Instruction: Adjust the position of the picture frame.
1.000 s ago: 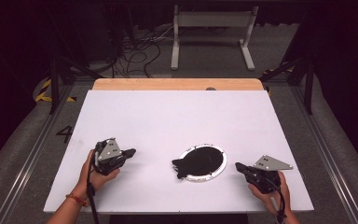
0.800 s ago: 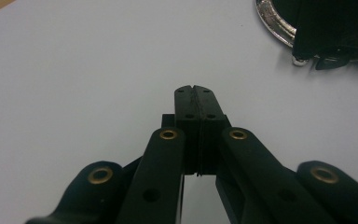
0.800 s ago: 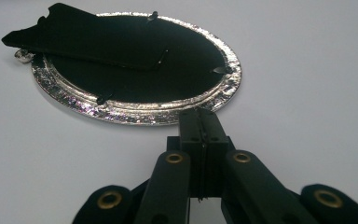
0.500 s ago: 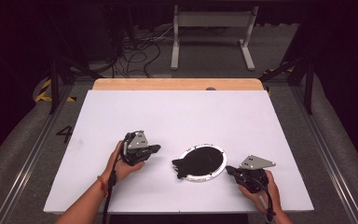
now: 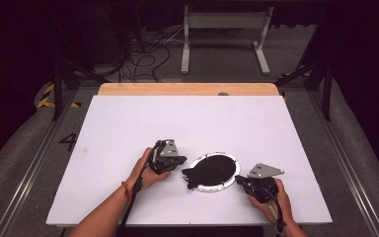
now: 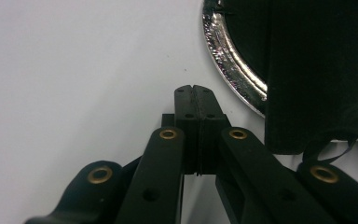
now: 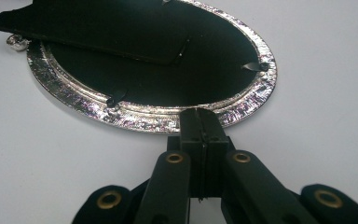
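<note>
The jaws of both grippers are pressed together on nothing, as is seen in the left gripper view and the right gripper view alike. The left gripper [image 5: 173, 162] is held low over the white counter [image 5: 128, 123] at the 9 o'clock side of the round silver-rimmed frame [image 5: 212, 172]; the right gripper [image 5: 249, 183] is held at about its 4 o'clock side. In the right gripper view the closed tips are seen just short of the embossed rim [image 7: 158, 116], near it but apart. In the left gripper view the tips are seen beside the rim [image 6: 235, 65] and close to the black stand flap [image 6: 317, 79] that juts past the frame's edge.

The frame lies face down near the counter's front edge, its black back panel [image 7: 182, 60] upward, with small turn clips [image 7: 256, 66] at the rim.

The step in hand is judged to be the approach: the frame is flanked from two sides and nothing is yet gripped. The next move is judged to call for the jaws to be opened, then set on the rim or the flap, with the frame steadied on one side so that it is not pushed across the smooth counter.
</note>
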Tool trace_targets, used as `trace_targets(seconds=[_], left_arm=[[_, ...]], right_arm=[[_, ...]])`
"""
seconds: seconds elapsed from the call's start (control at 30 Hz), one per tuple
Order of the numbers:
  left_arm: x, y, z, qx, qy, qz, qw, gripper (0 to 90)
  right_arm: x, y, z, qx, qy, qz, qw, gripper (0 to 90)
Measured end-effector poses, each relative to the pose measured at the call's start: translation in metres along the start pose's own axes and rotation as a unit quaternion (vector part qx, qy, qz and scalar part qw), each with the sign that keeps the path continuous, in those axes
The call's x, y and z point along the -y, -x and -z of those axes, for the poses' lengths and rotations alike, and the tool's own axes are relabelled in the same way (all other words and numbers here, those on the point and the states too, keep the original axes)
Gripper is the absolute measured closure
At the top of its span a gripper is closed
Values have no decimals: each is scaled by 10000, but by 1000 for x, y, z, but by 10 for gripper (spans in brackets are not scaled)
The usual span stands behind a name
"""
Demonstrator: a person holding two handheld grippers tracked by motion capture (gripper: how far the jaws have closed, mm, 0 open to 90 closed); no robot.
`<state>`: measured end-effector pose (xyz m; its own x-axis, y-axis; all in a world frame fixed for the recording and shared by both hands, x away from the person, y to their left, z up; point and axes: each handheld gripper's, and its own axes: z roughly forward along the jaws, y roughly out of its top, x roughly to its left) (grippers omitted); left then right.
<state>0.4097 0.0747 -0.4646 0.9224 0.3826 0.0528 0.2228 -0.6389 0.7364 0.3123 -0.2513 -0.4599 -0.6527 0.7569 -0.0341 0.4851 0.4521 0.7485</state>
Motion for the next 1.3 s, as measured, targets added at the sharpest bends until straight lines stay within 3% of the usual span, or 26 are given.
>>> trace_targets(seconds=[0.47, 0.83, 1.03, 1.13, 1.3], left_arm=[[6, 7, 11, 97, -178, -181, 9996, 898], [14, 9, 28, 146, -236, -127, 9995, 897], [17, 18, 31, 187, -297, -302, 9989, 899], [20, 19, 31, 245, -282, -282, 9989, 899], [21, 20, 31, 227, -226, -243, 9992, 899]], right_arm=[[-15, 7, -16, 90, -61, -51, 9999, 900], [-37, 11, -39, 236, -98, -37, 9997, 900], [-41, 10, -45, 347, -34, -67, 9994, 900], [-35, 5, -40, 155, 3, -99, 9998, 900], [-28, -10, -30, -60, -54, 69, 9999, 900]])
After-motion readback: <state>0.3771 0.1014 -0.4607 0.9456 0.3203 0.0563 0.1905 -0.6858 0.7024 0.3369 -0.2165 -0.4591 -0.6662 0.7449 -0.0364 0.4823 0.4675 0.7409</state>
